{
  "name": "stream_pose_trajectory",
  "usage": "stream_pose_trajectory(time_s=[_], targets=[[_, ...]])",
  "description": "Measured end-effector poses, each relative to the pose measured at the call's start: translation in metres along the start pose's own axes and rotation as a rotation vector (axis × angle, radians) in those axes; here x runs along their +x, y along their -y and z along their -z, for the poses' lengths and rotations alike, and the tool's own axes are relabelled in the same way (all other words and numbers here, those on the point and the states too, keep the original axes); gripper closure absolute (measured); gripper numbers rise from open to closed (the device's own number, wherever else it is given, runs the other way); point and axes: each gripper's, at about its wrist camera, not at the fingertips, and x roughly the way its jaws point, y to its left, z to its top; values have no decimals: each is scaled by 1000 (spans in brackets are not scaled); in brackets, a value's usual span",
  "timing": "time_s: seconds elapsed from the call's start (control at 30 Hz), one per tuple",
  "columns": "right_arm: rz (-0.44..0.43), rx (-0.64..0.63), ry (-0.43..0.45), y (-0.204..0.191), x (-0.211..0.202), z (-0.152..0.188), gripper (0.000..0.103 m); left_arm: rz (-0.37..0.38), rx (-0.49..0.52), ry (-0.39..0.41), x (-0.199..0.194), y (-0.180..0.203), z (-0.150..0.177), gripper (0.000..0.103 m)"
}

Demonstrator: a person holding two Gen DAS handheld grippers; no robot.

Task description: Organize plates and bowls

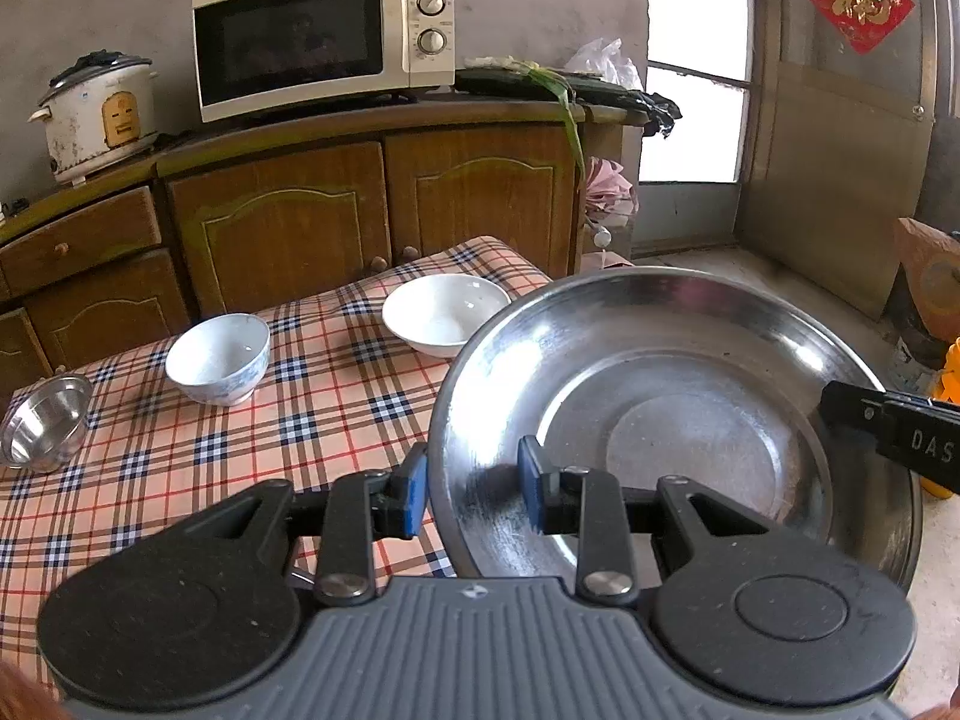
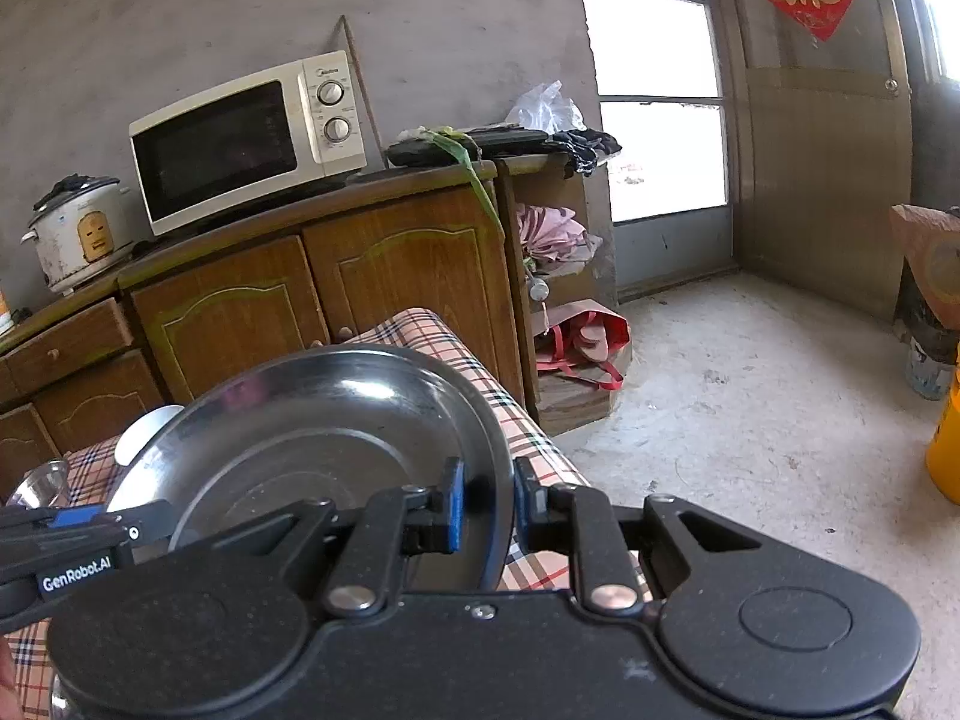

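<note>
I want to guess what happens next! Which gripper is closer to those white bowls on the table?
Left, probably. The left gripper holds the steel plate's rim on the side nearer the white bowls.

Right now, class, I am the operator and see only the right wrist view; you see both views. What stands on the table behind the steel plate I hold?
Observer: A blue-and-white bowl stands upright on the checked tablecloth. The steel plate hides it from you.
Operator: And that white edge behind the plate?
Observer: That is a plain white bowl, upright, to the right of the patterned one and apart from it.
Operator: How does the left gripper sit on the plate?
Observer: The left gripper straddles the plate's rim, one finger inside the plate and one outside.
</note>
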Motion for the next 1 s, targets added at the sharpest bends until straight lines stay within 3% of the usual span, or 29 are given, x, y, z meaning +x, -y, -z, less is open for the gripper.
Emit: stream_pose_trajectory(time_s=[1.0], targets=[[-36, -37, -16, -8, 0, 7, 81, -37, -9, 2, -11, -12, 9, 72]])
